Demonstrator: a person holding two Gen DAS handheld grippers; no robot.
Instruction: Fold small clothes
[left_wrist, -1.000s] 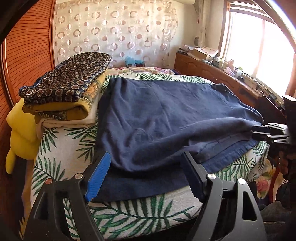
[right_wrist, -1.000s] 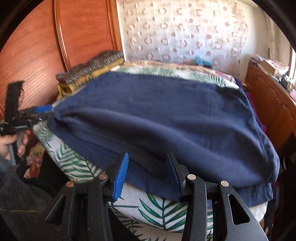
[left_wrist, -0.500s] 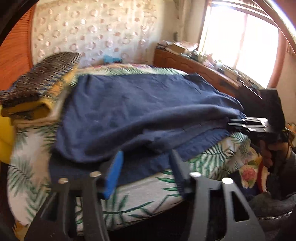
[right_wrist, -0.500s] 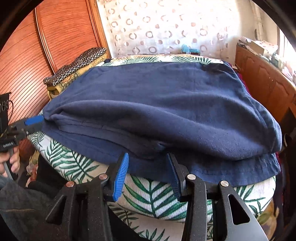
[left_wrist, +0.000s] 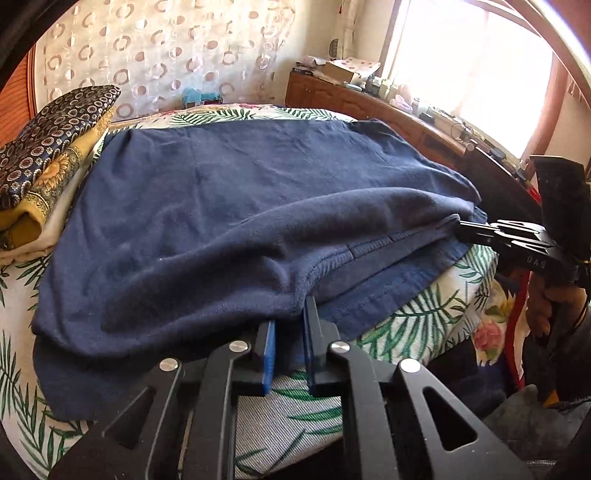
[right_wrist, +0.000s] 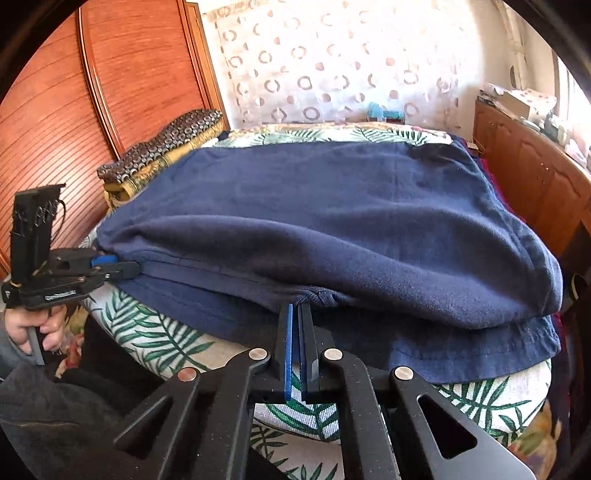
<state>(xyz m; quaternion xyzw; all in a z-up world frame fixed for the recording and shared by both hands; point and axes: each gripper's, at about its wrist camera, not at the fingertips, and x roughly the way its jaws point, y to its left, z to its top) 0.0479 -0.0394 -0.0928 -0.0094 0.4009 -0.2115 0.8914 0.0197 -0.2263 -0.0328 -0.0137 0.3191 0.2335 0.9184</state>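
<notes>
A navy blue garment (left_wrist: 229, 206) lies spread on a palm-leaf patterned cushion (left_wrist: 417, 325), with its near edge folded over a lower layer. It also shows in the right wrist view (right_wrist: 351, 214). My left gripper (left_wrist: 291, 317) is shut on the garment's folded near edge; it also shows from the side in the right wrist view (right_wrist: 125, 267). My right gripper (right_wrist: 299, 314) is shut on the same folded edge further right; it also shows in the left wrist view (left_wrist: 465, 227).
A stack of folded patterned cloths (left_wrist: 48, 155) lies at the cushion's far left, seen also in the right wrist view (right_wrist: 162, 155). A wooden cabinet (right_wrist: 528, 173) with clutter stands on the right. A wooden wardrobe (right_wrist: 92, 92) stands on the left.
Both grippers have moved in to the garment's folded near edge and shut on it. Earlier both were open in front of it.
</notes>
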